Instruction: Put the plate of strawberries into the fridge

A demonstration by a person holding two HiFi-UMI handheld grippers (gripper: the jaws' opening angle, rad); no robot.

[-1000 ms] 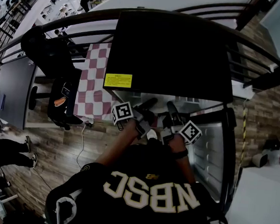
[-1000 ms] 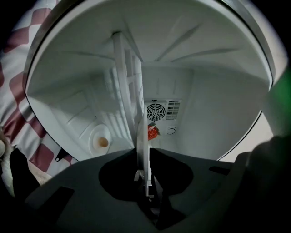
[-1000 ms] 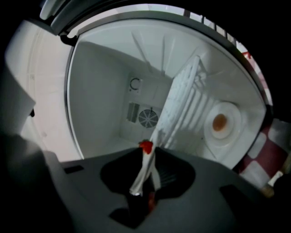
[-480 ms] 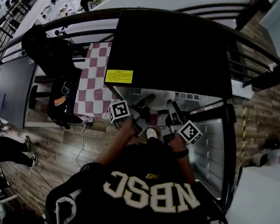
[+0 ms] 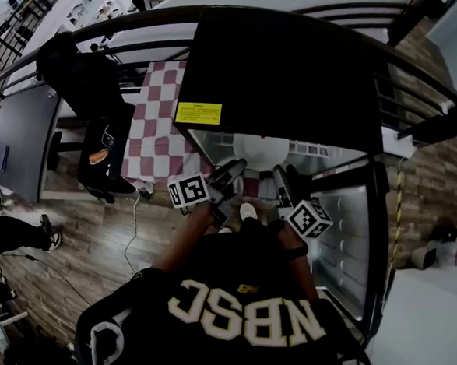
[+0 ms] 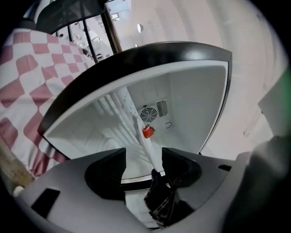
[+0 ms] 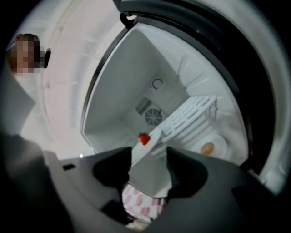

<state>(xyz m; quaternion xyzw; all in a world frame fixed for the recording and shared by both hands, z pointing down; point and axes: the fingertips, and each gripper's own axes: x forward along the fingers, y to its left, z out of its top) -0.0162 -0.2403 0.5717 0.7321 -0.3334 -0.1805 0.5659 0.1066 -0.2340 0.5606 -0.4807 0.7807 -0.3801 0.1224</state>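
The strawberry plate (image 5: 262,150) lies inside the fridge (image 5: 283,72), rim between the just-opened, spread left tool (image 6: 143,157) and right tool (image 7: 149,166).

Floor: brown wood planks (image 5: 76,237), running across the whole head view. Table with a red-and-white checked cloth (image 5: 158,126) at upper left; a black chair (image 5: 105,161) stands at its left edge. Grey tabletop (image 5: 21,136) further left. A thin cable (image 5: 134,226) lies on the floor below the cloth. Light even and bright.
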